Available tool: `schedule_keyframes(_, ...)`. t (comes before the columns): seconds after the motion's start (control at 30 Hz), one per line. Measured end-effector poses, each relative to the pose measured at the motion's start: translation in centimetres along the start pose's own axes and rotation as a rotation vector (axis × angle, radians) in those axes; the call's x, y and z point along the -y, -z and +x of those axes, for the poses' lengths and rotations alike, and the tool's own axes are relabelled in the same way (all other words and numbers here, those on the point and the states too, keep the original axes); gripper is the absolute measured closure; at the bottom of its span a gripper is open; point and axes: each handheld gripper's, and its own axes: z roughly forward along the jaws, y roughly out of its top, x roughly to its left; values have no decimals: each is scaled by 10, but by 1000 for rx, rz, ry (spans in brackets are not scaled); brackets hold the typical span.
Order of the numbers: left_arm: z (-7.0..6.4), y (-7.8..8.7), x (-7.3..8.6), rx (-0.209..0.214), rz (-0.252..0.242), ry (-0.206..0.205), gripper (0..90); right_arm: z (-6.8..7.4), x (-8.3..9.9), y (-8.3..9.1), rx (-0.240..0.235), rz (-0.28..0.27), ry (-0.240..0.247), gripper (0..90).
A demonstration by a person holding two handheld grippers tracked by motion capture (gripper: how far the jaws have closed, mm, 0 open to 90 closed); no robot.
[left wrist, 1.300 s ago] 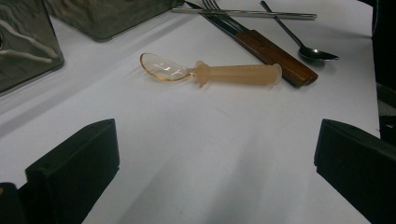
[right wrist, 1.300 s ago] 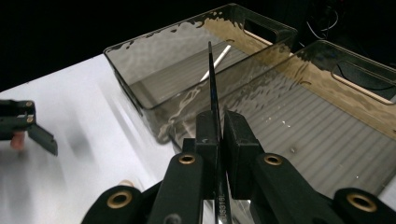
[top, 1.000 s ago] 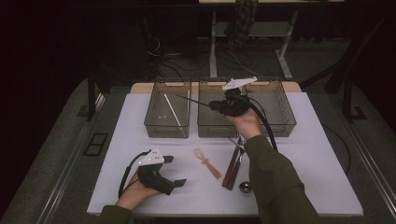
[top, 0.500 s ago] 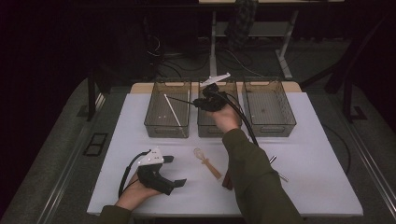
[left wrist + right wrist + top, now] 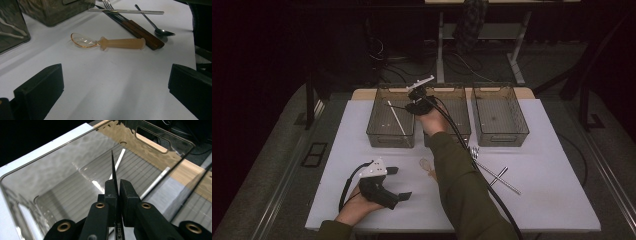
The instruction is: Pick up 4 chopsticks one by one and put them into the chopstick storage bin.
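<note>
Gripping a thin dark chopstick (image 5: 114, 173), the right claw (image 5: 116, 188) has its matte black jaws pressed flat on the shaft, the tapered tip jutting forward over the left bin (image 5: 382, 131). That bin is smoky translucent plastic with a ribbed floor and handle slots; a pale chopstick (image 5: 396, 117) lies inside it, below the held one. Left claw (image 5: 398, 183) rests near the desk's front left corner, blocky jaws spread wide, holding nothing. Ahead of it on the white desk (image 5: 120, 82): amber plastic spoon (image 5: 107, 42), wooden-handled fork (image 5: 132, 23), steel spoon (image 5: 155, 23).
</note>
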Motion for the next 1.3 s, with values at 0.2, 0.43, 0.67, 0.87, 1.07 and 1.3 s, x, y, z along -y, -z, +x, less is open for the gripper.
schedule_keyframes(0.2,0,1,-1,-1,-6,-2,0,8,-10,-16,22,4,-3,847)
schedule_keyframes(0.43,1,1,-1,1,-11,-1,0,15,-16,-24,53,-14,14,661)
schedule_keyframes(0.67,1,2,-1,-1,-7,-5,0,12,-13,-8,8,-27,-26,531)
schedule_keyframes(0.87,1,1,0,-2,-3,-1,0,3,-2,14,-47,-39,-48,454)
schedule_keyframes(1.07,0,1,0,-4,1,-5,0,-7,14,39,-89,-41,-26,412)
schedule_keyframes(1.3,0,0,0,-8,11,-6,0,-15,36,72,-126,-44,10,386)
